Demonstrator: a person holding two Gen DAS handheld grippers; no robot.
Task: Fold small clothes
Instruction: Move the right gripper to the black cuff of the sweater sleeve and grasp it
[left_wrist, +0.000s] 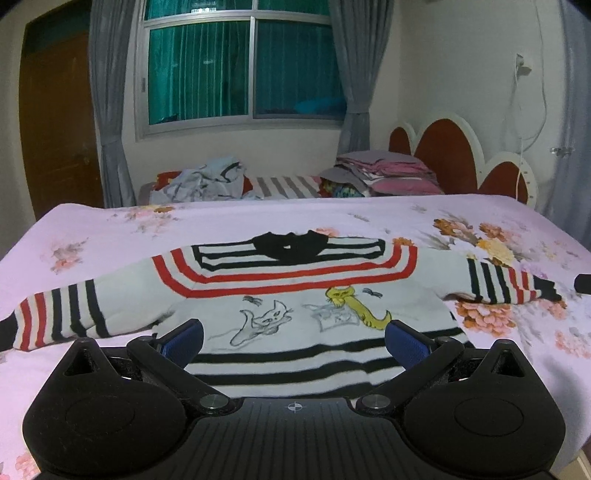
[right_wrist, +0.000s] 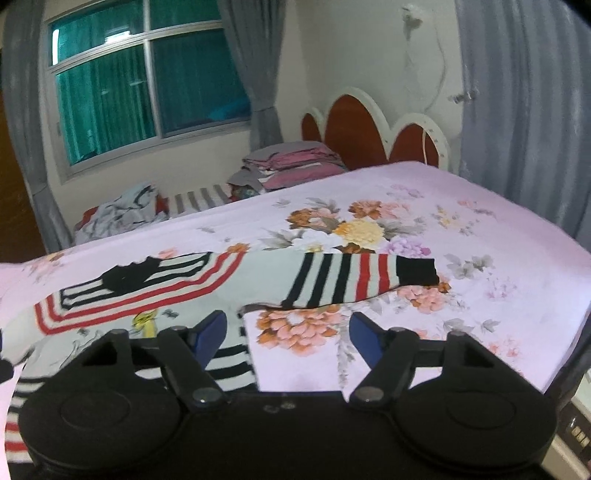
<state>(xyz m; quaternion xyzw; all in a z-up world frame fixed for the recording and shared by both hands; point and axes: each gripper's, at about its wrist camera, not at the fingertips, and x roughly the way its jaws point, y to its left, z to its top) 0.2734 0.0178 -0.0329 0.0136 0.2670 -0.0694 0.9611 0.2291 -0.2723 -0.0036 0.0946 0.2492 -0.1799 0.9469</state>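
Observation:
A small white sweater (left_wrist: 295, 295) with red and black stripes and cat drawings lies flat, front up, on the pink floral bedsheet (left_wrist: 129, 236). Both sleeves are spread out to the sides: the left sleeve (left_wrist: 62, 317) and the right sleeve (left_wrist: 506, 284). My left gripper (left_wrist: 293, 341) is open just above the striped hem, with nothing between its blue pads. In the right wrist view the sweater (right_wrist: 155, 280) fills the left. My right gripper (right_wrist: 288, 332) is open beside the body's right edge, below the right sleeve (right_wrist: 354, 277), over bare sheet.
A stack of folded clothes (left_wrist: 391, 173) and a crumpled heap of clothes (left_wrist: 210, 181) lie on the far side of the bed, below a window. A red and white headboard (left_wrist: 447, 155) stands at the right. The bed's edge (right_wrist: 569, 328) drops off at the right.

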